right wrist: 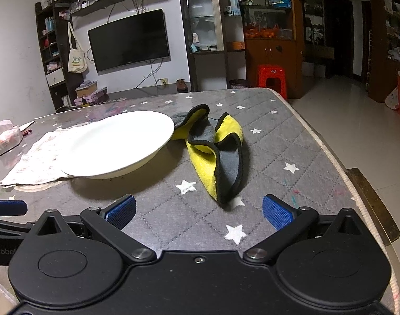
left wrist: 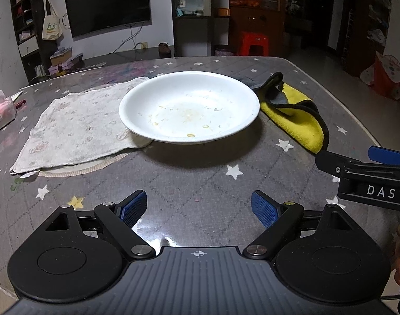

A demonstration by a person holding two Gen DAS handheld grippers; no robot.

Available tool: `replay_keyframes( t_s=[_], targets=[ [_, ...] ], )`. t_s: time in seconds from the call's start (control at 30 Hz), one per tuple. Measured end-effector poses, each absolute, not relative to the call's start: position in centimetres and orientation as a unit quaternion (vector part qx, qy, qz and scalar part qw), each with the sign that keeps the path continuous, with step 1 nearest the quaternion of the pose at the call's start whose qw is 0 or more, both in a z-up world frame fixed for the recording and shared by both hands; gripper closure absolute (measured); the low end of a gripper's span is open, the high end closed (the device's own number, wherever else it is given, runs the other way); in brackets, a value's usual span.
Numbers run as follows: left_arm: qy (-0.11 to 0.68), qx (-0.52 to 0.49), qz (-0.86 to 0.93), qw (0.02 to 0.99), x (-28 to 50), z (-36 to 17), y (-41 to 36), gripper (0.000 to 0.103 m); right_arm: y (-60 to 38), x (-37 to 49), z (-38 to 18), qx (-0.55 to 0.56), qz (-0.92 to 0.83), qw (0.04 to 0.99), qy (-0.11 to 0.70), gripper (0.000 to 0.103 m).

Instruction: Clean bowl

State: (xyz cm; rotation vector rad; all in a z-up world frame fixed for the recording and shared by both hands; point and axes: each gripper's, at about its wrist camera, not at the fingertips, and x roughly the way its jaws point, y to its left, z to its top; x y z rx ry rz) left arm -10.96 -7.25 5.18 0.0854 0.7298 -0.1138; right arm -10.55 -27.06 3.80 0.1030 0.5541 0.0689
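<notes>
My left gripper (left wrist: 199, 210) and right gripper (right wrist: 199, 212) are wide apart, holding nothing. The dirty bowl (left wrist: 189, 106) sits ahead of my left fingers, the yellow cloth (right wrist: 213, 152) ahead of my right.

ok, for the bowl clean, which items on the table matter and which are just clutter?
Job items:
- white bowl, food specks inside
- yellow-and-grey cloth, crumpled beside the bowl
- left gripper, open, empty
- right gripper, open, empty

Lying about:
- pale printed towel, partly under the bowl
- pink tissue pack, far left of the table
</notes>
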Motion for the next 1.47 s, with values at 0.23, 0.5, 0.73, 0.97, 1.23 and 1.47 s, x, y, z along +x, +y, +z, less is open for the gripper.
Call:
replay_keyframes(
  t_s=[0.23,0.5,0.73,0.97,1.23,1.47],
  targets=[
    [0.355,0.042,-0.055,0.932,-10.96,5.17,-7.17,0.015,-26.89,-10.57,3.84,0.050,0.034,0.960,0.274,0.000],
    [0.357,0.040,-0.056,0.932,-10.99,5.36,-7.27,0.015,-26.72,-10.60,3.96,0.048,0.031,0.960,0.274,0.000],
    [0.358,0.040,-0.058,0.931,-11.23,5.76,-7.31,0.015,-26.57,-10.63,4.09,0.046,0.029,0.960,0.274,0.000],
    [0.356,0.042,-0.060,0.932,-11.21,5.35,-7.46,0.015,-27.04,-10.31,3.72,0.044,0.028,0.960,0.275,0.000],
    [0.353,0.044,-0.059,0.933,-11.44,5.43,-7.36,0.015,-27.10,-10.19,3.66,0.040,0.026,0.961,0.272,0.000],
    [0.356,0.038,-0.060,0.932,-11.23,5.48,-7.23,0.015,-27.19,-9.98,3.56,0.039,0.025,0.961,0.271,0.000]
  ],
)
